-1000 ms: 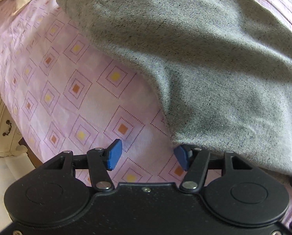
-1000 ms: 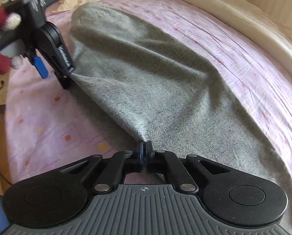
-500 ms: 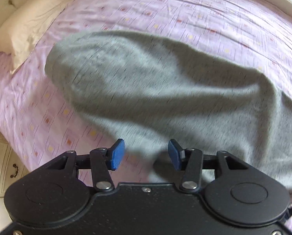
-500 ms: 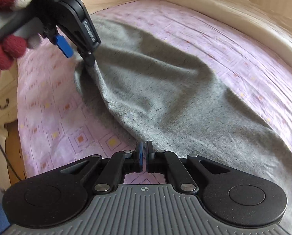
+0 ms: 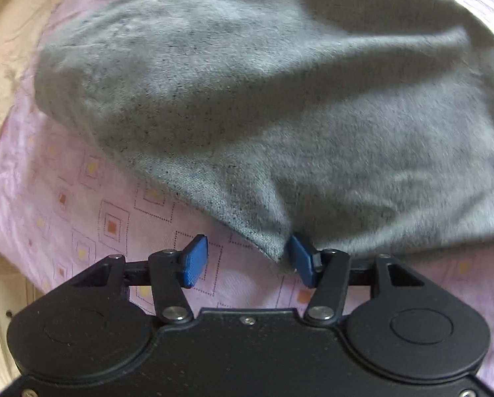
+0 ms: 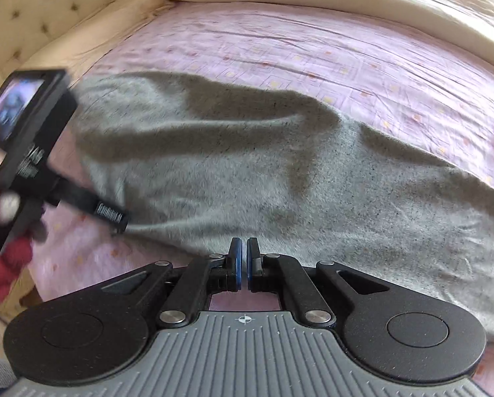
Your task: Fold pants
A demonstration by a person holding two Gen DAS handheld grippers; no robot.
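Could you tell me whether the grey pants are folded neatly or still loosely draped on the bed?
Loosely draped: the grey pants lie rumpled across the pink sheet, with humps and shadowed ridges and no crisp fold.

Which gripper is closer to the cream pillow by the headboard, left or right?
Left. The left gripper is at the grey pants on the side toward the pillow; the right gripper pinches their edge farther from it.

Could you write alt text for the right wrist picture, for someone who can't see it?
Grey pants lie spread across a pink patterned bedsheet, with the shut right gripper pinching their near edge. At the left, the left gripper meets the cloth's corner.
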